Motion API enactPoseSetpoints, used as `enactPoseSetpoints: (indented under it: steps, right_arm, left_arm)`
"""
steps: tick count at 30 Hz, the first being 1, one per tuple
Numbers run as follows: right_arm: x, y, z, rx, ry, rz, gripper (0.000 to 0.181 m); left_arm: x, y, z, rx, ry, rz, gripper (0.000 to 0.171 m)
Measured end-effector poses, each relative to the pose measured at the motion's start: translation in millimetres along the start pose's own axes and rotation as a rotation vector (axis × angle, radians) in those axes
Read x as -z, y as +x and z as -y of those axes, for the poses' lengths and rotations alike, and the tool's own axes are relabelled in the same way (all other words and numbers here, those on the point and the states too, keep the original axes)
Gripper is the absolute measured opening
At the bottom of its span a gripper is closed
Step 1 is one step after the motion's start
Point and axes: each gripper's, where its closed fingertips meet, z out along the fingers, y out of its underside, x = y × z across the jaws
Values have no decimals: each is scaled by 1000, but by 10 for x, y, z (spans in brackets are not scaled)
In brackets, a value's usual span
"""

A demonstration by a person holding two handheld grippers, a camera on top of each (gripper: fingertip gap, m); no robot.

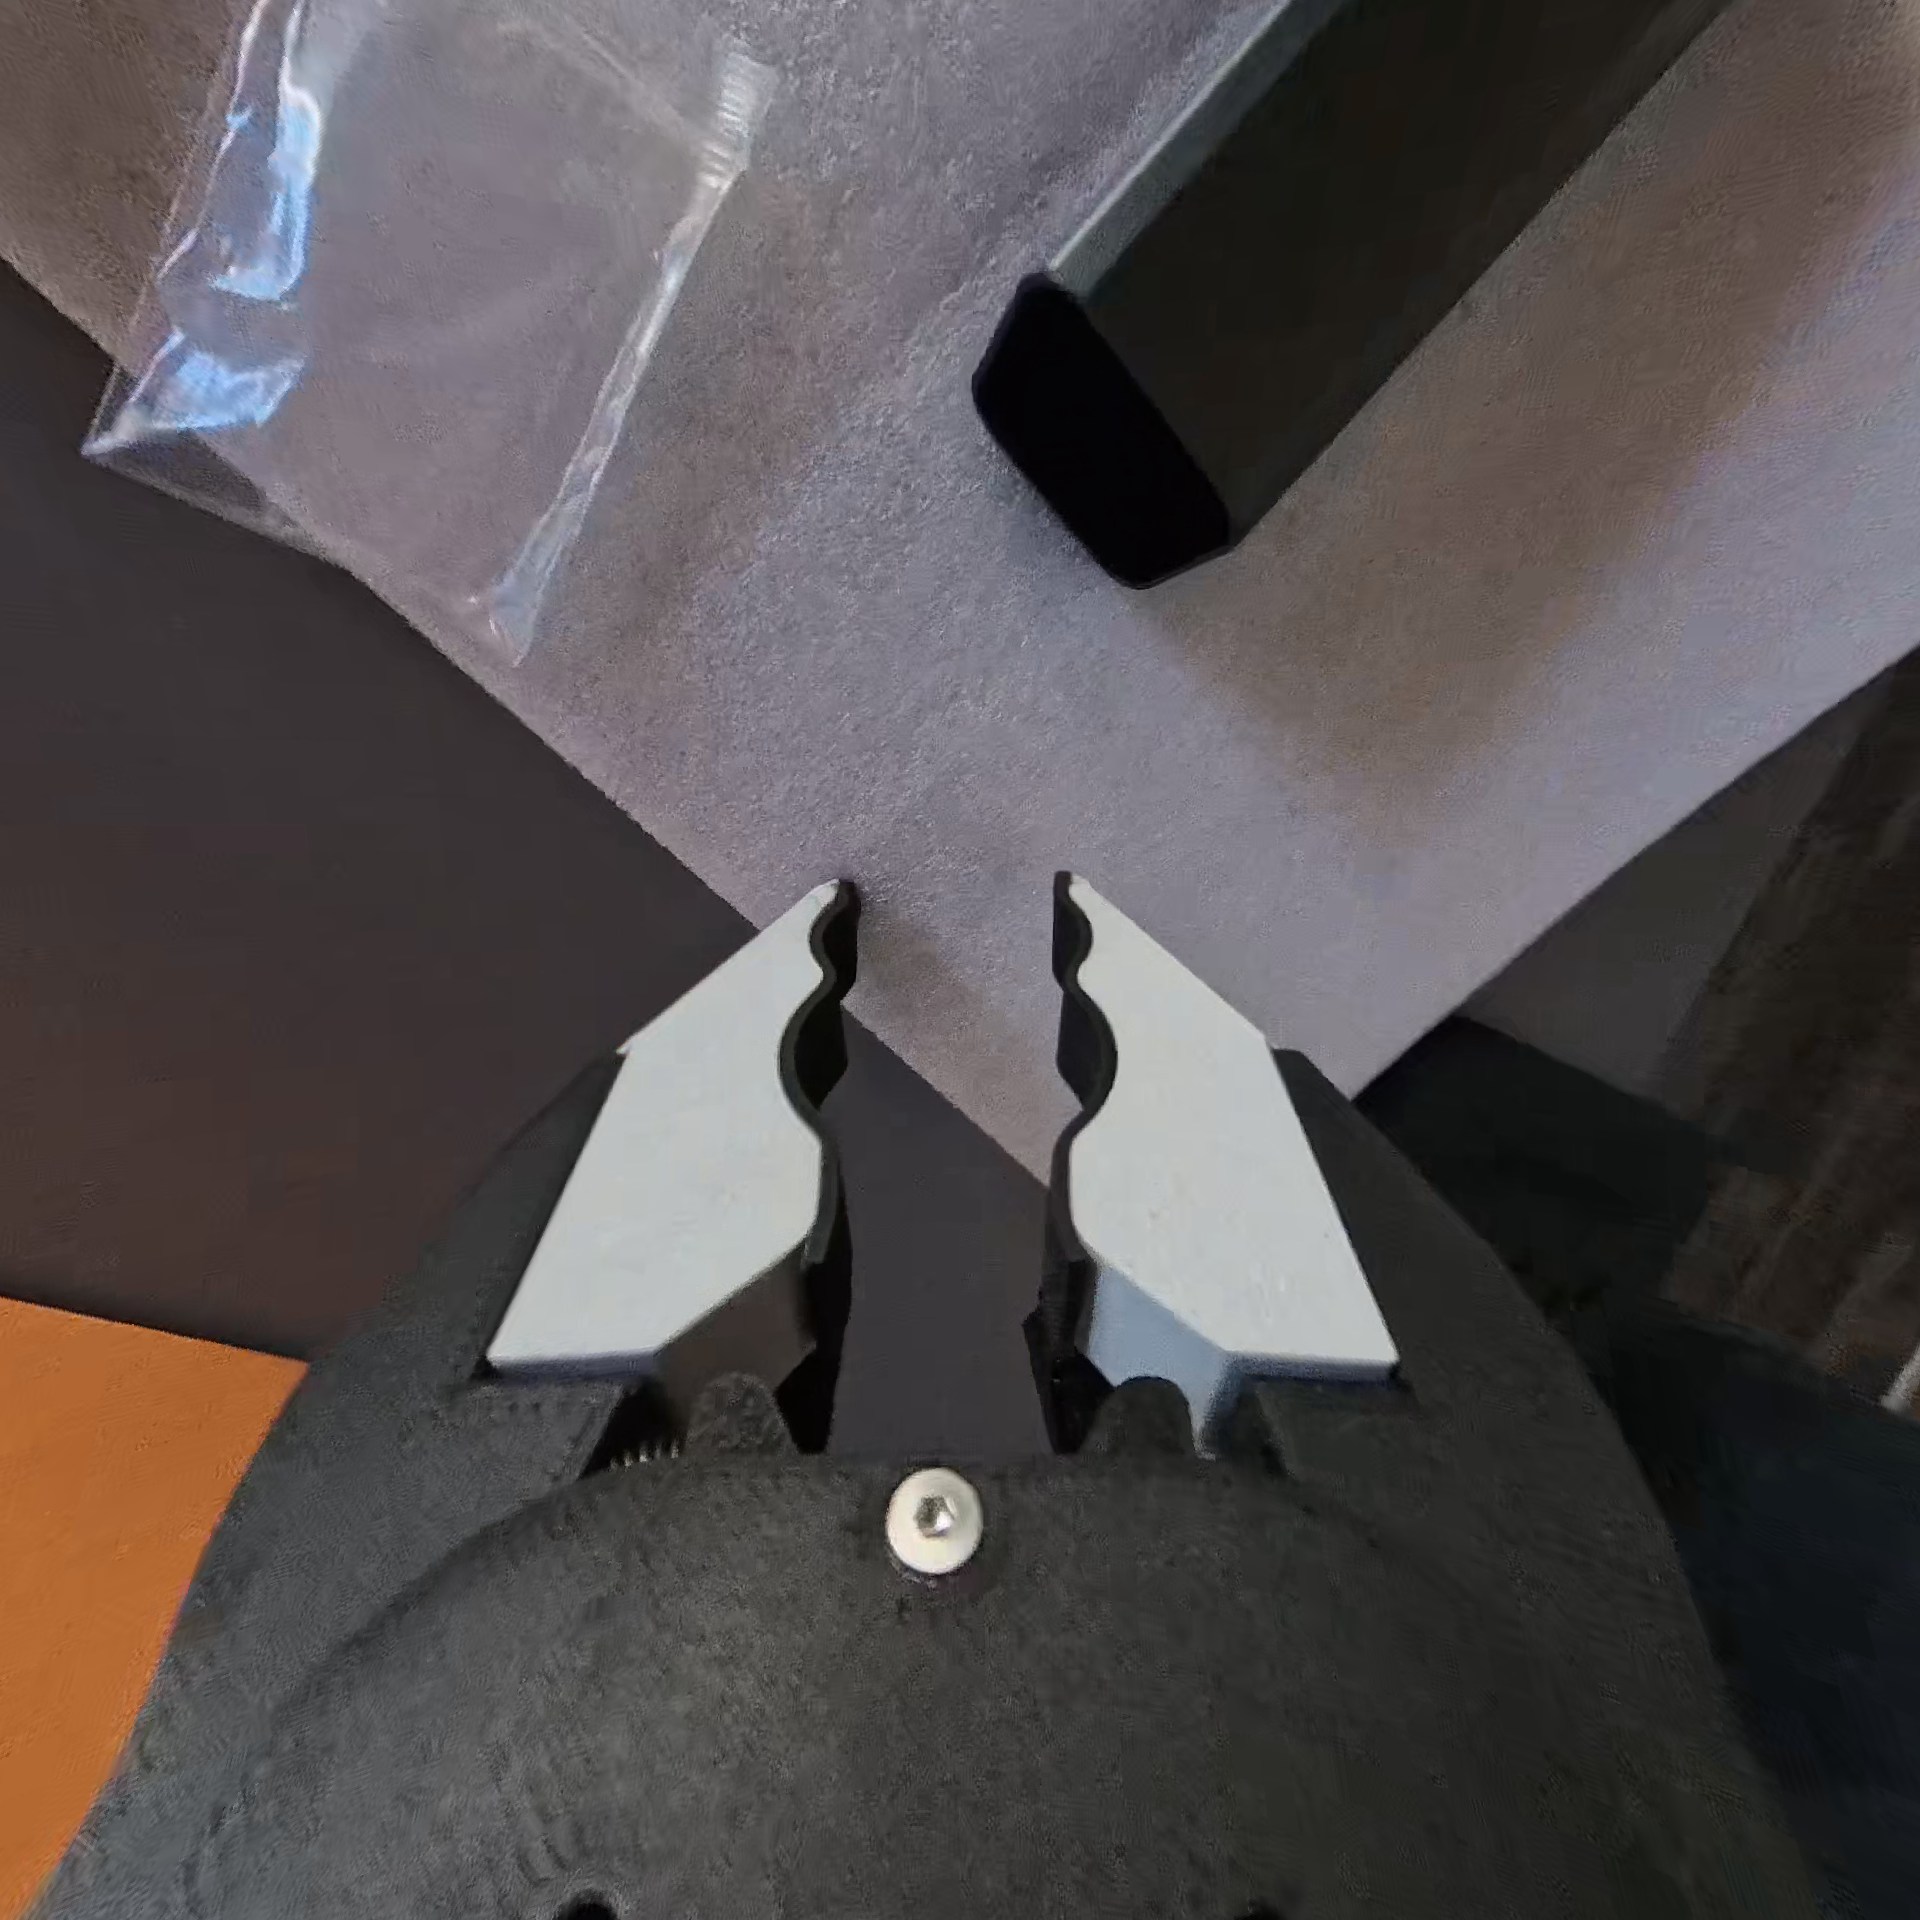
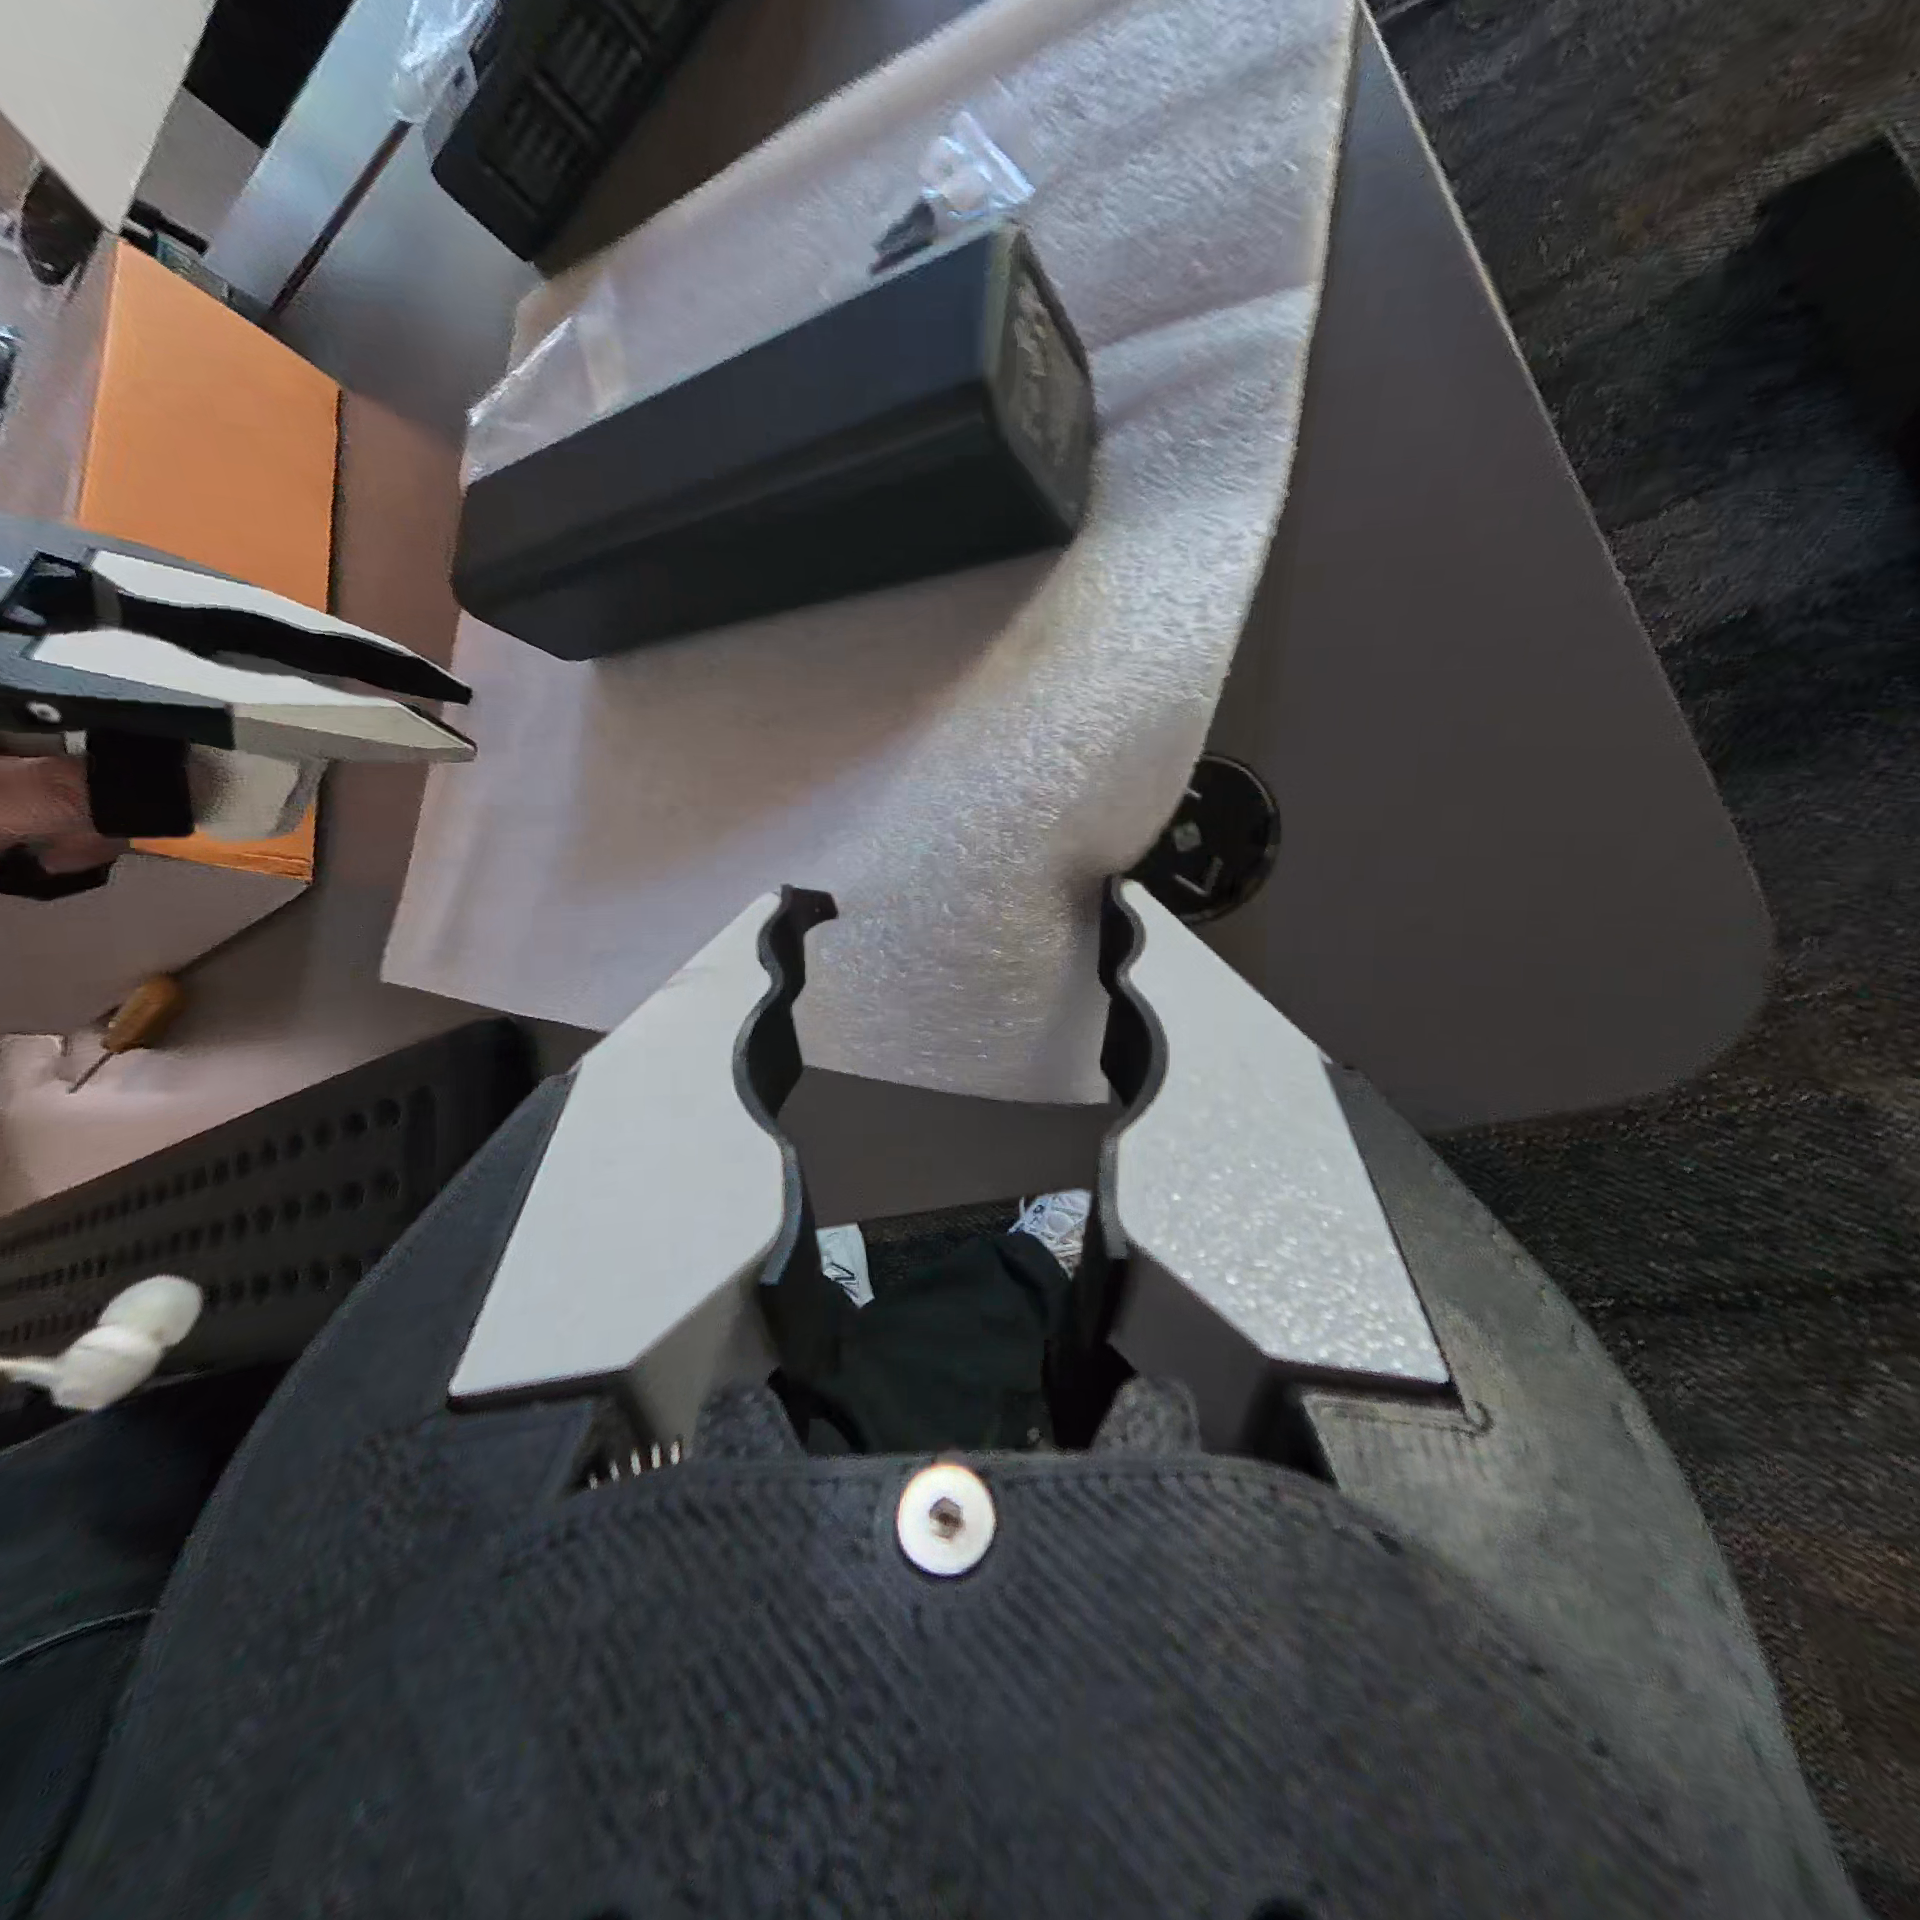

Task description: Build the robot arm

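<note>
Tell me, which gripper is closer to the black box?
Probably the left. The left gripper hangs open just beside the near end of the black box, not touching it. The right gripper is open farther back, over the edge of the white foam sheet.

A foam sheet [image 2: 935,727] lay spread on the table [image 2: 1455,831], reaching toward its right edge. On the sheet rested a long box [image 2: 748,468], lying crosswise. Beyond the box, also on the sheet, sat a small plastic bag [image 2: 966,177]. In the left wrist view another flat plastic bag [image 1: 416,312] lay on the sheet, left of the box's end [image 1: 1101,436] and apart from it. Left of the sheet stood a cardboard box [image 2: 208,436]. The left gripper [image 2: 457,717] hovered over the sheet's left edge, the right gripper [image 2: 966,904] over its near edge. A round grommet [image 2: 1216,842] sat in the table just beside the sheet's right edge.
</note>
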Motion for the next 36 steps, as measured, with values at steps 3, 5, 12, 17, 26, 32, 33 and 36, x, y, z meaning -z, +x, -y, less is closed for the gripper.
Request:
enactPoseSetpoints:
  steps: [3,5,12,17,26,32,33,36]
  right_arm:
    - [-21,-29,48,93,-31,-70,58]
    - [-12,-71,133,130,-20,-78,57]
    - [-110,104,210,80,-79,-33,50]
    - [-208,111,378,170,-147,10,50]
    - [-223,219,327,239,-196,-26,51]
    - [-134,5,578,440,17,-52,65]
    - [-189,-49,623,517,6,-43,75]
    - [-430,-90,764,650,-73,12,88]
  left_arm:
    - [-13,-13,-51,-97,-17,73,35]
    - [-31,-22,-67,-155,-25,116,33]
    - [-52,-43,-102,-199,-42,122,32]
    - [-36,-78,-151,-217,-104,127,30]
    - [-50,-78,-159,-247,-145,121,29]
    - [9,-15,-150,-158,-123,68,26]
    - [26,29,-123,-131,-96,28,14]
    - [138,112,181,-79,92,-41,26]
